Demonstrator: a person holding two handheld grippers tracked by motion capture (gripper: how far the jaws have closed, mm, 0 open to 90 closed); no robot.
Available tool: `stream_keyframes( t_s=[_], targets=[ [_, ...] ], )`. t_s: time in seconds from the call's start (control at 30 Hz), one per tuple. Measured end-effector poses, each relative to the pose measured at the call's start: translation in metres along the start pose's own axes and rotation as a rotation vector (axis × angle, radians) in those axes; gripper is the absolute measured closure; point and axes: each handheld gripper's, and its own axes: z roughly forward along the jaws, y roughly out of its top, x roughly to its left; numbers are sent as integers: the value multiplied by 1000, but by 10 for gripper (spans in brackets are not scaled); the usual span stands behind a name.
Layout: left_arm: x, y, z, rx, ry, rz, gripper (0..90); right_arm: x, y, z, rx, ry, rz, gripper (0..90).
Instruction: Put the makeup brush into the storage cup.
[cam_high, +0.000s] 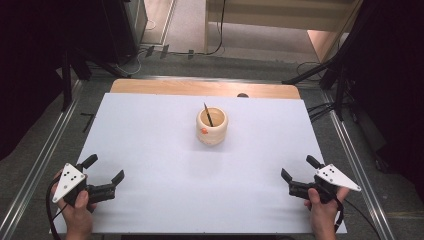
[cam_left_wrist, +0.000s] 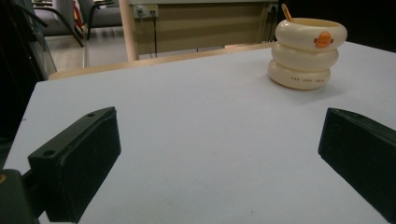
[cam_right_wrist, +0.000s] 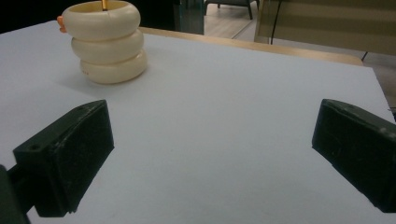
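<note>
The cup (cam_high: 212, 126) stands mid-table on the white sheet (cam_high: 150, 165), well apart from both grippers. A thin stick (cam_high: 208, 114) leans inside, its lower part hidden. The left gripper (cam_high: 106, 170) and the right gripper (cam_high: 297, 168) have their jaws wide apart and hold nothing.

The stick (cam_high: 208, 114) in the cream pot (cam_high: 212, 127) goes down inside — its lower end is hidden by the pot's wall. Tiny letters on the pot's bottom ring (cam_left_wrist: 299, 74) are too small to read. In the left tool view the right jaw is cut off by the picture's edge. The person's arms are cut off at the bottom of the high view.
</note>
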Motion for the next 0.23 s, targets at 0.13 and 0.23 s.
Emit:
stream_keyframes(
  t_s=[0.13,0.23],
  targets=[
    [0,0,0,2,-2,0,0,-1,-1,0,4,-4,6,0],
    [0,0,1,2,-4,1,0,-2,-1,-1,2,-5,8,0]
  ],
)
